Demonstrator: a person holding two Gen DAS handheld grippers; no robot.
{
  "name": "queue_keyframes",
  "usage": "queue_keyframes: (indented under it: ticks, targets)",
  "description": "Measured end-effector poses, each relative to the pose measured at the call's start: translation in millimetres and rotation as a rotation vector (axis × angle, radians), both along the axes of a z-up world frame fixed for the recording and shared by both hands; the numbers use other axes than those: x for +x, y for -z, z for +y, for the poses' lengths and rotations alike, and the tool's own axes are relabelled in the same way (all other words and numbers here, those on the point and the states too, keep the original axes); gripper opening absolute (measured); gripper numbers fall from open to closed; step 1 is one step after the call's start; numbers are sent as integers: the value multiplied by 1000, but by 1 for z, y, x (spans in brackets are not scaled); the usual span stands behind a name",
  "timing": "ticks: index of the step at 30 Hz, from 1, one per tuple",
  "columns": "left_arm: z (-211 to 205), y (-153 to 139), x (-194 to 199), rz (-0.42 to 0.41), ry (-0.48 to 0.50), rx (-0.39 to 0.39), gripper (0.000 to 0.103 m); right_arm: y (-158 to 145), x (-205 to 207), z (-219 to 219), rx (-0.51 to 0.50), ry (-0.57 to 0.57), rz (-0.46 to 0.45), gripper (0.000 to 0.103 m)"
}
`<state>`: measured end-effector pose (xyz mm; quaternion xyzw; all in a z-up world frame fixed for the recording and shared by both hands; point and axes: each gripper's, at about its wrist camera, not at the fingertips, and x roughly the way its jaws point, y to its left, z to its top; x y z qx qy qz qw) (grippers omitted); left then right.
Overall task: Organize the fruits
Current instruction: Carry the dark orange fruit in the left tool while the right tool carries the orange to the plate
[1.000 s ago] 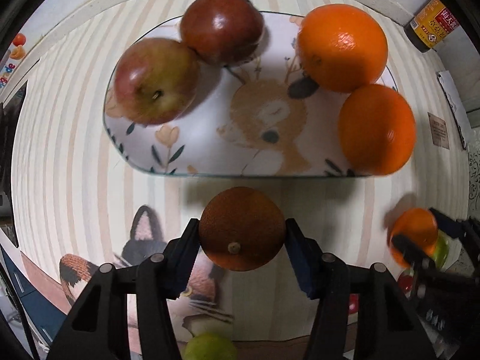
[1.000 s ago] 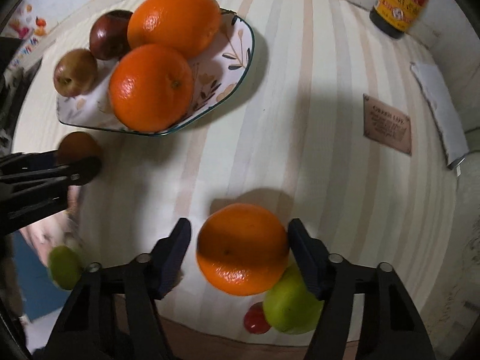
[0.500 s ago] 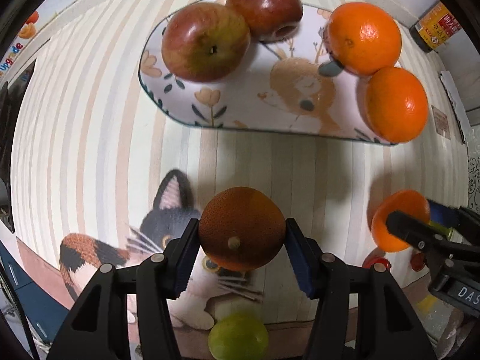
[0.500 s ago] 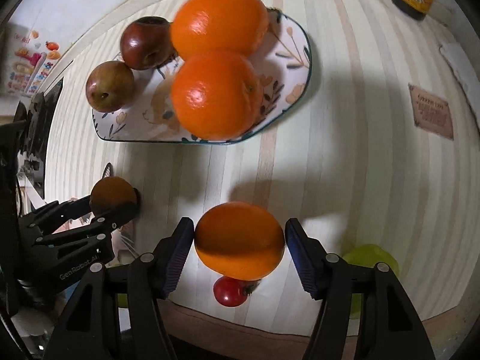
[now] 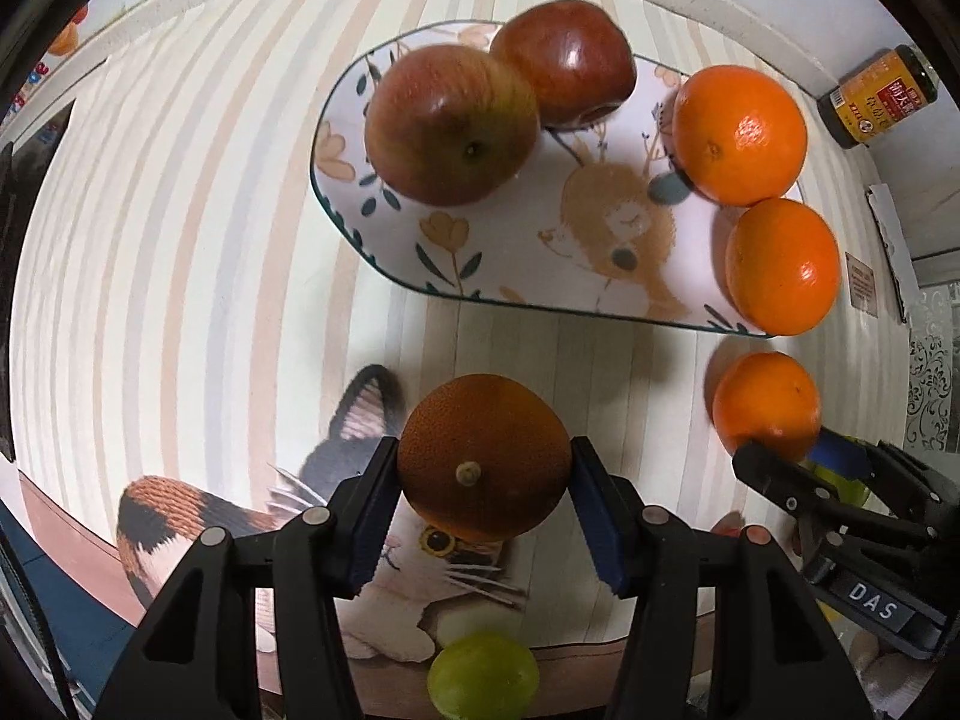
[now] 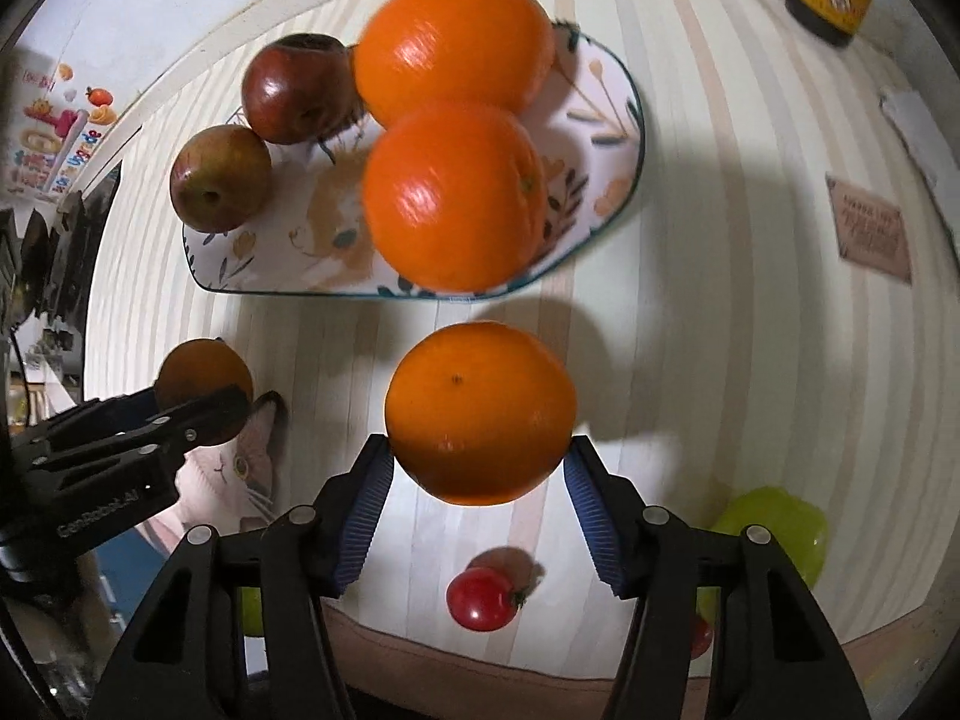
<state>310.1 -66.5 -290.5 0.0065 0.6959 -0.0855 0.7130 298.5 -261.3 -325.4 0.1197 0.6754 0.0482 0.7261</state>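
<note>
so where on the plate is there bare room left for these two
The plate is bare along its middle and near edge, between the two apples and the two oranges. Both far ends are crowded. Left gripper and right gripper each grip a fruit.

a pastel striped mat (image 5: 180,210) with a printed cat (image 5: 336,516) covers the table — a white wall (image 6: 180,6) at twelve o'clock, hard overhead light.
</note>
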Motion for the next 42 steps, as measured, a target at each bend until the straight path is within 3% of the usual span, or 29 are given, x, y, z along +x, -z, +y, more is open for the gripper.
queue_keyframes:
  ticks: [4,8,14,20,27,35,42]
  targets:
    - [-2,-13,4,-15,8,2,53,-8,7,2,-23,-18,-19,63]
    - [-24,-12,4,-3,-1,-13,53,-3,11,-2,23,27,-16,64]
    - [-29,-10,10,1,7,-21,53,-3,8,-8,33,46,-28,66]
    - [-35,-15,12,1,21,-25,53,-1,3,-29,105,123,-43,67]
    - [-28,-21,11,-7,23,-34,53,-11,-7,-31,70,129,-96,65]
    - [-1,-69,17,-55,8,-92,53,-52,-16,-24,128,119,-169,65]
    - [16,-118,75,-135,-25,-134,53,-79,20,1,196,109,-210,65]
